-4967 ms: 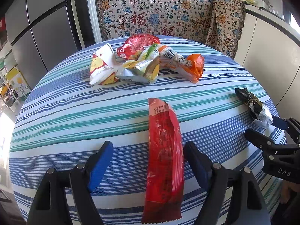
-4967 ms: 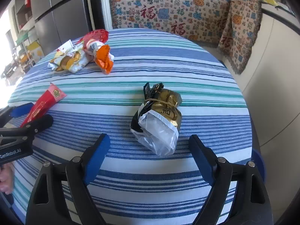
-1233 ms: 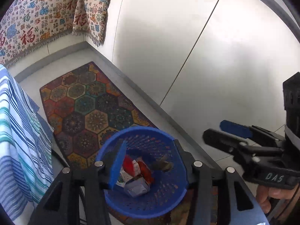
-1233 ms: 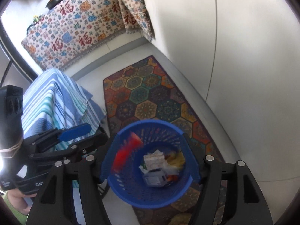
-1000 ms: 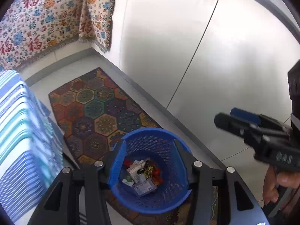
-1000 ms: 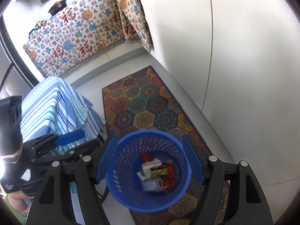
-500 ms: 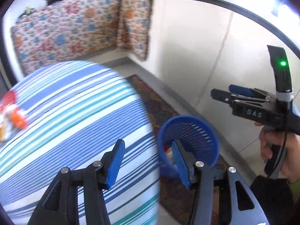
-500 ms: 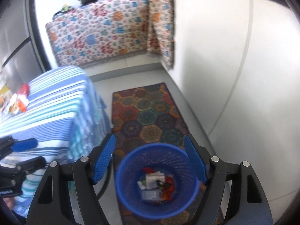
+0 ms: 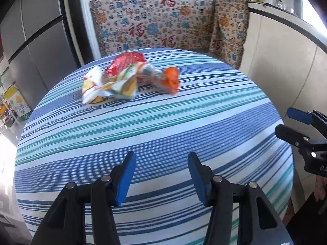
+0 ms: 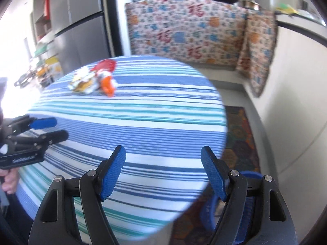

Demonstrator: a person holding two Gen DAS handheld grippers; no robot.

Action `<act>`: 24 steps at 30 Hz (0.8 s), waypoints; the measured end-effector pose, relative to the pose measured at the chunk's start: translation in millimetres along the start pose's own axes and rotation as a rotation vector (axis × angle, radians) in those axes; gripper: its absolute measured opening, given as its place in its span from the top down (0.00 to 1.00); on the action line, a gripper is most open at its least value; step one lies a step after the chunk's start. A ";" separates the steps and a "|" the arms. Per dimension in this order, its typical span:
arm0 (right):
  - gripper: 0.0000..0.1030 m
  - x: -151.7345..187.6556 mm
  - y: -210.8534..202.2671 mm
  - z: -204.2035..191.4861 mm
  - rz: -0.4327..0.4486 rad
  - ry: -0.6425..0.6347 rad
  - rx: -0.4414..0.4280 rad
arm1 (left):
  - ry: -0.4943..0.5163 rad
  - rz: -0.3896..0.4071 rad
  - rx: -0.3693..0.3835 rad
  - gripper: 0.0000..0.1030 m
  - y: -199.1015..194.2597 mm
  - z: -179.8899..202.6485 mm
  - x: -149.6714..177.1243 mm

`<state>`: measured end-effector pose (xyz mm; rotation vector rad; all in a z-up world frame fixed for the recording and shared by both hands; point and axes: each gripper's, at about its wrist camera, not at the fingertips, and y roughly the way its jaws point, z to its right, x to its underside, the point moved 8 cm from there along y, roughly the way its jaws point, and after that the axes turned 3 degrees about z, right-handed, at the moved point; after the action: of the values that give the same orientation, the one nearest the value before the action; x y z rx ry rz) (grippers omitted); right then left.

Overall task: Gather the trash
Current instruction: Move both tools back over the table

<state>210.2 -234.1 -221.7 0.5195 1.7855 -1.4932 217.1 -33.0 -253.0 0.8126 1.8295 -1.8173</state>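
Observation:
A heap of crumpled snack wrappers [image 9: 130, 79], red, white, yellow and orange, lies at the far side of the round striped table [image 9: 163, 126]; it also shows in the right wrist view [image 10: 94, 79]. My left gripper [image 9: 161, 171] is open and empty above the table's near edge. My right gripper [image 10: 163, 169] is open and empty over the table's right edge; it shows at the right of the left wrist view [image 9: 290, 122]. The blue trash basket [image 10: 241, 204] stands on the floor below the right gripper, mostly hidden by its fingers.
A patterned cloth [image 9: 163, 24] covers a counter behind the table, with pans on top. A grey fridge [image 9: 34, 40] stands at the left. White cabinets [image 9: 286, 61] run along the right. A patterned rug [image 10: 239, 138] lies on the floor beside the table.
Both grippers have swung up from over the blue basket back toward the table. The red wrapper and the gold-and-white bag seen earlier on the table are no longer there.

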 end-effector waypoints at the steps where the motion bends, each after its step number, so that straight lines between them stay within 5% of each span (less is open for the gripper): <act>1: 0.25 -2.1 5.2 -10.1 -0.008 -0.014 -0.014 | -0.015 -0.006 -0.019 0.48 3.3 -10.8 0.8; 6: 0.24 -10.4 46.1 -44.0 -0.085 -0.066 -0.044 | -0.065 -0.068 -0.054 0.47 23.8 -48.5 11.7; 12: 0.24 -11.4 97.9 -63.5 -0.175 -0.120 -0.055 | -0.093 -0.055 -0.038 0.29 32.2 -57.9 9.7; 16: 0.19 -21.1 109.8 -60.5 -0.164 -0.098 -0.052 | -0.092 -0.044 -0.041 0.21 39.0 -56.4 4.0; 24: 0.07 -26.4 117.9 -53.4 -0.174 -0.078 -0.034 | -0.082 -0.037 -0.026 0.20 74.6 -54.5 -32.3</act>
<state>296.2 -150.5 -277.0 0.2914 1.8297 -1.5746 296.4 15.4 -284.0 0.6885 1.8238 -1.8181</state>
